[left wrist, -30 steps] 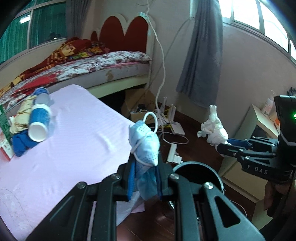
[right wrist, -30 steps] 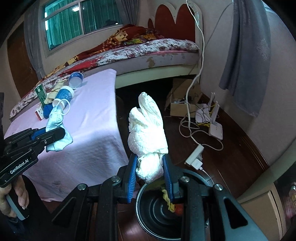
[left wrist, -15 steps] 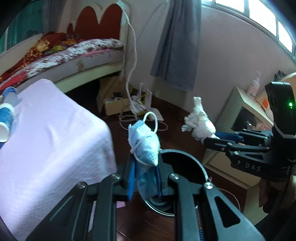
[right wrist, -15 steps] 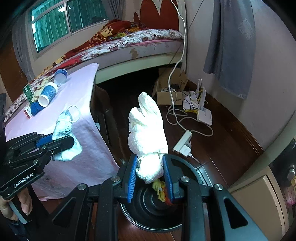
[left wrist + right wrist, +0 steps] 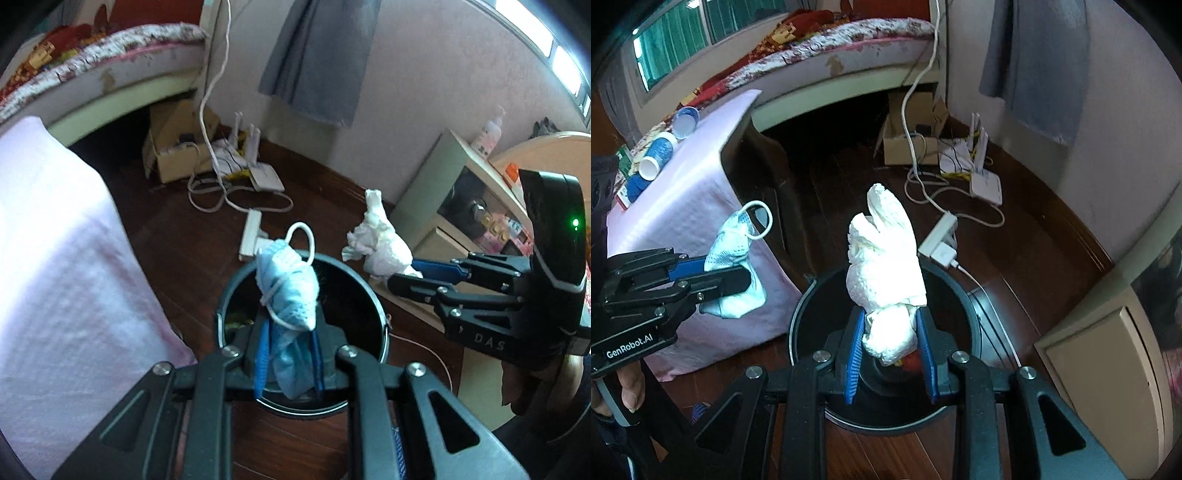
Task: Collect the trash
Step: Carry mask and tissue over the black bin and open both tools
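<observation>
Black trash bin (image 5: 882, 354): landmark. Left gripper (image 5: 290, 354) clamped on blue face mask (image 5: 291, 295), right gripper (image 5: 890, 354) clamped on white tissue wad (image 5: 886, 258); both poised above bin's mouth, presumably for dropping.

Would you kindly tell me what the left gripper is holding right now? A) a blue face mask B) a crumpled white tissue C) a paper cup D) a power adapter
A: the left gripper is shut on the blue face mask, its white ear loop sticking up, above the black bin; the white tissue sits in the right gripper.
</observation>
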`<control>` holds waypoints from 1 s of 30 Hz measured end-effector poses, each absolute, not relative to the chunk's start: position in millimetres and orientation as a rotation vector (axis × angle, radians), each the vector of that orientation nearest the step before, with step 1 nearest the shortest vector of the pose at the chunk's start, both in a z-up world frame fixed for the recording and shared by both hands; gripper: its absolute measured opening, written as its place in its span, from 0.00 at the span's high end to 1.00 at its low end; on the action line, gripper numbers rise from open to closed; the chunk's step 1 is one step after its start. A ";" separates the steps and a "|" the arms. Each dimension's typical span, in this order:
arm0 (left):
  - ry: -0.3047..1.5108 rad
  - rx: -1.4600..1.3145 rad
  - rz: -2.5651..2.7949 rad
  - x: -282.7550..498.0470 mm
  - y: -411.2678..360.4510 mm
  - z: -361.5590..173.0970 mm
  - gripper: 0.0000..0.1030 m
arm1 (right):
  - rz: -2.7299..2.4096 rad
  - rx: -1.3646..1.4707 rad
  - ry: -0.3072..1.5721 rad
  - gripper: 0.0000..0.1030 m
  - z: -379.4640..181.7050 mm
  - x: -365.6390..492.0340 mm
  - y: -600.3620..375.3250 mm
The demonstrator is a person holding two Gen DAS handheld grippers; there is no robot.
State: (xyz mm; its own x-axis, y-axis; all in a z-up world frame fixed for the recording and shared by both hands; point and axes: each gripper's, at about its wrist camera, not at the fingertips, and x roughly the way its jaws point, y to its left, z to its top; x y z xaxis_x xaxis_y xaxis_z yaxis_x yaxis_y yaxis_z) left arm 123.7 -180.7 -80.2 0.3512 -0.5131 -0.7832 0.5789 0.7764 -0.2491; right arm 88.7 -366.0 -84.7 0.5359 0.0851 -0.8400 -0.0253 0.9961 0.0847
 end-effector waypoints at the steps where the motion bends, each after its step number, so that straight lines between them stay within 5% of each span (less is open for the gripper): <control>1: 0.995 0.078 -0.709 124.6 -182.8 -83.3 0.80 | 0.067 0.069 1.009 0.71 -87.2 88.8 -367.5; 6: 1.045 0.069 -0.746 128.6 -189.5 -95.0 0.75 | 0.081 0.071 1.051 0.70 -101.5 95.7 -371.3; 7: 1.053 0.061 -0.751 129.3 -188.8 -96.4 0.60 | 0.085 0.069 1.059 0.69 -103.9 97.1 -370.7; 8: 1.063 0.061 -0.741 130.4 -188.1 -98.2 0.31 | 0.086 0.064 1.072 0.64 -107.7 99.6 -370.3; 10: 1.056 0.057 -0.692 132.4 -180.8 -97.9 0.04 | 0.055 0.059 1.097 0.25 -117.6 102.6 -373.3; 11: 1.049 0.056 -0.655 133.0 -174.2 -97.0 0.01 | 0.012 0.038 1.110 0.05 -123.7 104.0 -376.2; 30: 0.919 0.141 -0.425 126.3 -135.0 -79.0 0.01 | -0.031 -0.033 1.041 0.00 -101.5 109.6 -355.3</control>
State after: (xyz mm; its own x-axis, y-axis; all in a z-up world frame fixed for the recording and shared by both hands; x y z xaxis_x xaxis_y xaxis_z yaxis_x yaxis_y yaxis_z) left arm 126.3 -135.0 -79.0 0.5305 -0.2957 -0.7945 0.4144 0.9080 -0.0613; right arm 109.6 -355.3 -101.5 0.5048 -0.0411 -0.8623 0.0100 0.9991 -0.0417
